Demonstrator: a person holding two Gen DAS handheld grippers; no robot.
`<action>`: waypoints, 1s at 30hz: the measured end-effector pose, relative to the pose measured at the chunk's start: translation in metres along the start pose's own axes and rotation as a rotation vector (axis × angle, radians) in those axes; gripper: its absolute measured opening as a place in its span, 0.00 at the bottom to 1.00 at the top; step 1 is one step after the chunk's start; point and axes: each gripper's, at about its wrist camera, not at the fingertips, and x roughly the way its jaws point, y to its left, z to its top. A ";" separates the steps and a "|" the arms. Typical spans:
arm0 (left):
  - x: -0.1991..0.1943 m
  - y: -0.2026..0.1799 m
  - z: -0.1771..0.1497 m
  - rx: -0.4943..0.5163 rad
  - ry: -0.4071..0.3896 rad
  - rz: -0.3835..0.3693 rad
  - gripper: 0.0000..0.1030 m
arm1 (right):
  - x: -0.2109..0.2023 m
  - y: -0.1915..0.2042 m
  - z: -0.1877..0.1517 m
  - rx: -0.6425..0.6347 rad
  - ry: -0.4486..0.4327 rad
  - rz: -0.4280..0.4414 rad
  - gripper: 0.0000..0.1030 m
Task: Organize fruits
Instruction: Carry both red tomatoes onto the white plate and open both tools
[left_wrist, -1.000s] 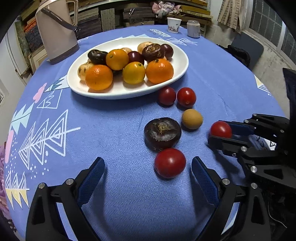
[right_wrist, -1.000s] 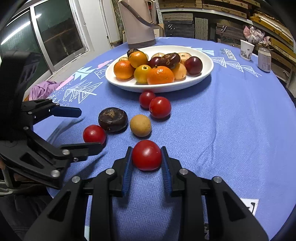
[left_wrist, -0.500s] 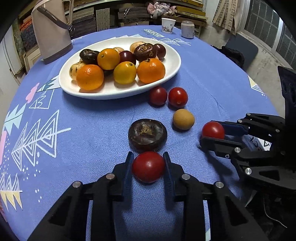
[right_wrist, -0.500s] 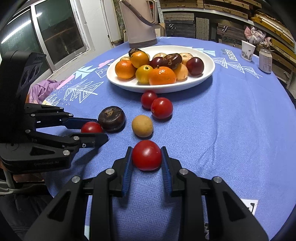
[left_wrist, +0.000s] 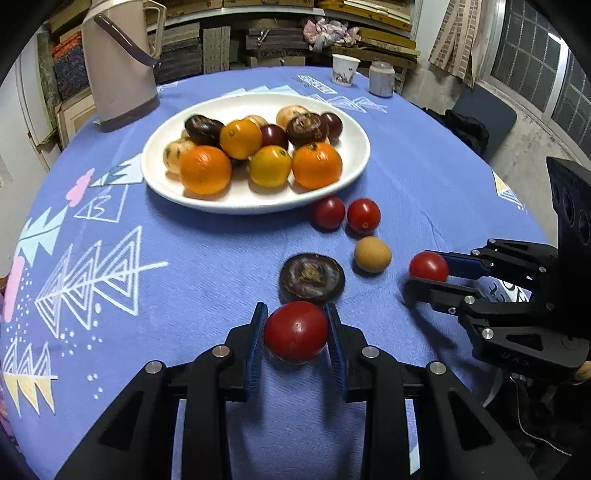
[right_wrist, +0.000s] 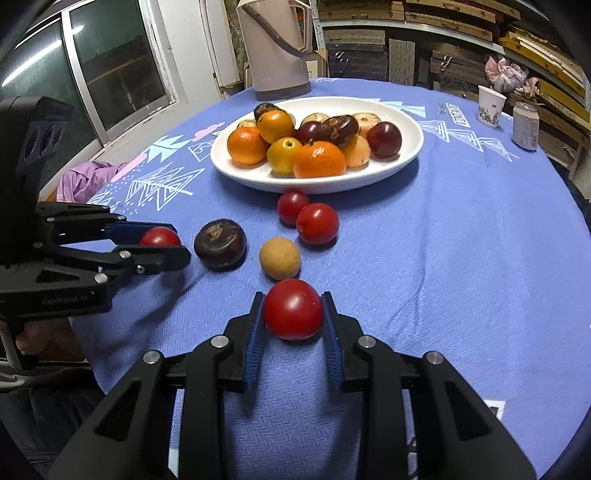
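Both grippers are at the pick-up step: the left gripper (left_wrist: 296, 332) pinches one red tomato (left_wrist: 296, 331), and the right gripper (right_wrist: 293, 309) pinches another tomato (right_wrist: 293, 308), both low on the tablecloth (left_wrist: 184, 280). Next, each needs lifting toward the white plate (left_wrist: 354, 162) at twelve o'clock, clearing the dark chestnut-like fruit (left_wrist: 311, 277).

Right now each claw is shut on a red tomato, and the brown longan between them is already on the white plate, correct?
Not quite. The brown longan lies on the blue tablecloth, short of the white plate, as the right wrist view shows. Left claw and right claw each grip a red tomato.
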 end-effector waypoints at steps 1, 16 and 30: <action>-0.002 0.002 0.002 -0.001 -0.006 0.008 0.31 | -0.003 -0.001 0.002 -0.001 -0.007 -0.002 0.28; -0.018 0.024 0.059 -0.013 -0.080 0.081 0.31 | -0.035 -0.010 0.065 -0.030 -0.145 -0.003 0.28; 0.021 0.070 0.144 -0.148 -0.081 0.158 0.31 | 0.022 -0.028 0.151 -0.010 -0.132 -0.023 0.28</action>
